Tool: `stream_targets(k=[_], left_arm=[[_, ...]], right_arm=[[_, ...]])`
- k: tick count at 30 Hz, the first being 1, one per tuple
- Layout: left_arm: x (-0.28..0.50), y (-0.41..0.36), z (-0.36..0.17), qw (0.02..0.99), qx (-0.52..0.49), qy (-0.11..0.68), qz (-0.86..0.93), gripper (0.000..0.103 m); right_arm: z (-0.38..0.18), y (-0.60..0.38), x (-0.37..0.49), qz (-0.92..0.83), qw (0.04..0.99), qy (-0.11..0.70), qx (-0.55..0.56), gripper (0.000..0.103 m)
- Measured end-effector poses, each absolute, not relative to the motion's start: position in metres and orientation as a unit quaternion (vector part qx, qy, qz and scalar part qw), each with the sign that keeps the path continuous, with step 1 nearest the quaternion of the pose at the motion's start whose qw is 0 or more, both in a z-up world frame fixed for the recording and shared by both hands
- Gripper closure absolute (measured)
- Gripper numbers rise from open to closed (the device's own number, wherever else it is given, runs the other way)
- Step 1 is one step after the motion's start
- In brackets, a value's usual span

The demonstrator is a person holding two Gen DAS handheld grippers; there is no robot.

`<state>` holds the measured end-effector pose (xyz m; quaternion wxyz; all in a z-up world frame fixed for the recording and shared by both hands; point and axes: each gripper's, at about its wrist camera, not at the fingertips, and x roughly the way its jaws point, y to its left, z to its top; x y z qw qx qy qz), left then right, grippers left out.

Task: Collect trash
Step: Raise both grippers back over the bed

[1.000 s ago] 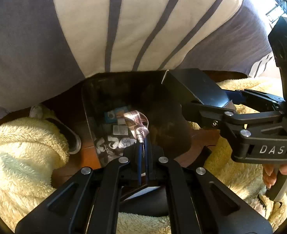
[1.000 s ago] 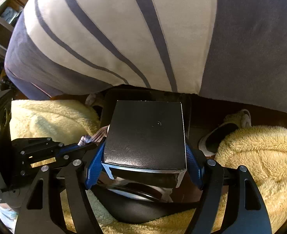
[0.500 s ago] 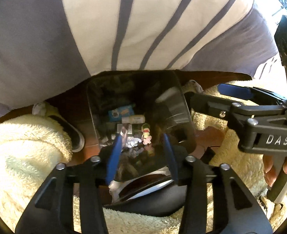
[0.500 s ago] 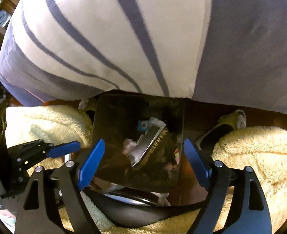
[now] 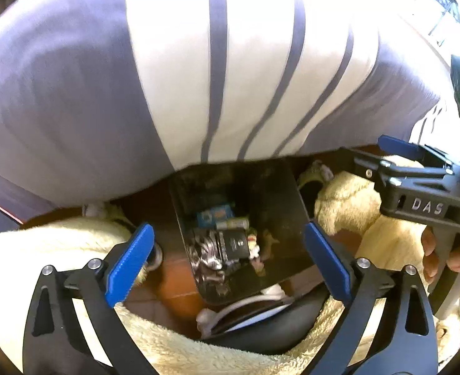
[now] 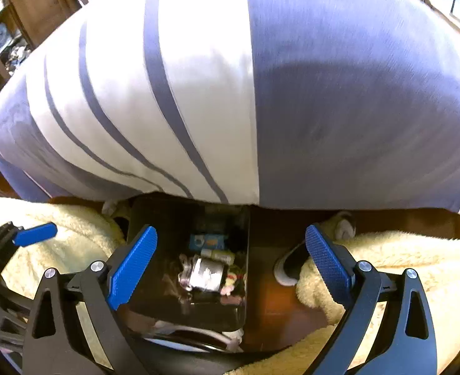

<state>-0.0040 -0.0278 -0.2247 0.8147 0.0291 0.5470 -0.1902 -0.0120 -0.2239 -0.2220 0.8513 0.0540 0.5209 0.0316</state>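
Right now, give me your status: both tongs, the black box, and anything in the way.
Left tongs open, empty. Right tongs open, empty. Black box lies in the trash bin. Nothing between tongs and bin.

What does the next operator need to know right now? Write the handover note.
Left gripper: open, empty, hovering over the trash bin.
Right gripper: open, empty, also above the bin.
Job's things: the black box lies inside the bin on crumpled silver wrappers, beside a blue packet and a small tube.
Done: trash already sits in the bin; neither gripper carries anything.
Left: no loose trash shows outside the bin in either view, only the striped cushion, cream fleece and floor. Look around for more before reaching.
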Motion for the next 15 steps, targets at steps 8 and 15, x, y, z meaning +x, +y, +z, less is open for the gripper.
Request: stream_targets(k=[8, 15], left_arm=[[-0.003, -0.016, -0.165, 0.858, 0.017, 0.482, -0.176, 0.010], [0.010, -0.003, -0.121, 0.886, 0.012, 0.435, -0.164, 0.010]], right_arm=[[-0.176, -0.222, -0.014, 0.032, 0.881, 0.469, 0.052, 0.005], [-0.136, -0.220, -0.001, 0.044, 0.900, 0.432, 0.044, 0.005]])
